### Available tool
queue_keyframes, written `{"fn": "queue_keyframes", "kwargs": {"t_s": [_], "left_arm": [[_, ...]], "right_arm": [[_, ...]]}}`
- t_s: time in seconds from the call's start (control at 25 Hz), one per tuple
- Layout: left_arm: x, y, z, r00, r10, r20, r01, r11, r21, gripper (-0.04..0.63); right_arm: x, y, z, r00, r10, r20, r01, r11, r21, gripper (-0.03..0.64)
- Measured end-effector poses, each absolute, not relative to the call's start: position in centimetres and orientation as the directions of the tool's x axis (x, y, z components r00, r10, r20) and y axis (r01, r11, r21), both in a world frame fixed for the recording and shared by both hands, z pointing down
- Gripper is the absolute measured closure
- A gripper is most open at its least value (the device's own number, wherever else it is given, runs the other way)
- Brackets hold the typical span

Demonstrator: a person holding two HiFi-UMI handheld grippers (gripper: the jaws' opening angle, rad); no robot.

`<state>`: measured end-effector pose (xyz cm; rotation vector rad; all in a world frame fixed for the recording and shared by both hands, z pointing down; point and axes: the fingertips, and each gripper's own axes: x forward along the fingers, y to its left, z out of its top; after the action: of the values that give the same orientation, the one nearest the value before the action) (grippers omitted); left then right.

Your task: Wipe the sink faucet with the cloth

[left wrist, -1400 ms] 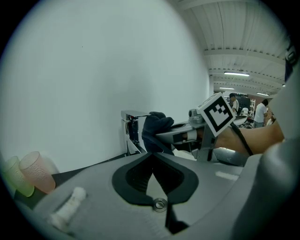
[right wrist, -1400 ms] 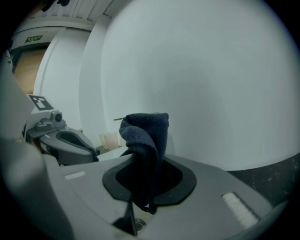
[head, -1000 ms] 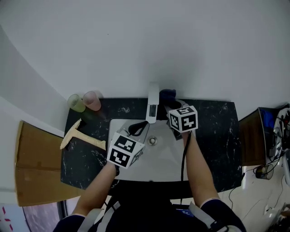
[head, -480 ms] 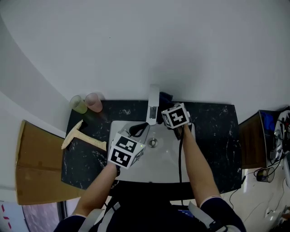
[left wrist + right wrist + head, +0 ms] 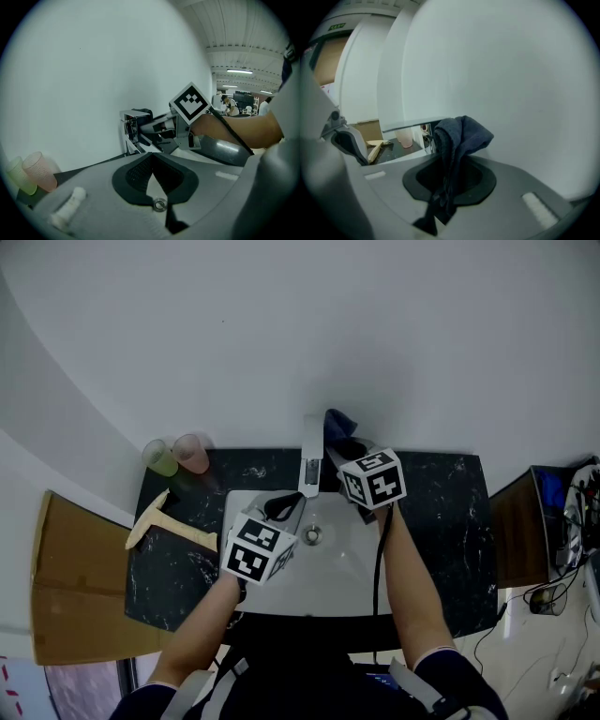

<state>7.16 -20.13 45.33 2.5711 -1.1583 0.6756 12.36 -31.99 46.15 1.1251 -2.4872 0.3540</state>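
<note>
The faucet (image 5: 312,460) stands close before the wall (image 5: 281,334), with little room behind. The left gripper (image 5: 284,507) crowds its left side, and the right gripper (image 5: 345,448) with its cloth (image 5: 337,423) crowds its right. Two cups (image 5: 176,453) and a T-shaped wooden tool (image 5: 169,521) occupy the counter's (image 5: 450,512) left side; its right side lies open.

No words, numbers or brand names can be read. The white plastic cube (image 5: 255,550) on the left gripper (image 5: 151,158) and the matching white cube (image 5: 375,479) on the right gripper (image 5: 450,161) bear only black square marker patterns. A small green sign (image 5: 336,26) high on the far wall is too blurred to read.
</note>
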Motion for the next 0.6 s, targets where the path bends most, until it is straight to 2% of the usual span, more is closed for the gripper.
{"fn": "queue_keyframes", "kwargs": {"t_s": [0.24,0.6], "left_arm": [[7.4,-20.1,45.2,0.585,-0.639,0.5,-0.748,-0.663,0.027,0.592],[7.5,-20.2,45.2,0.591,-0.635,0.497,-0.744,-0.668,0.031,0.594]], "right_arm": [[12.1,-31.0,42.2,-0.637,-0.686,0.353,-0.722,0.691,0.04,0.558],[11.6,-26.5,39.9,-0.678,-0.66,0.324,-0.628,0.749,0.211,0.558]]}}
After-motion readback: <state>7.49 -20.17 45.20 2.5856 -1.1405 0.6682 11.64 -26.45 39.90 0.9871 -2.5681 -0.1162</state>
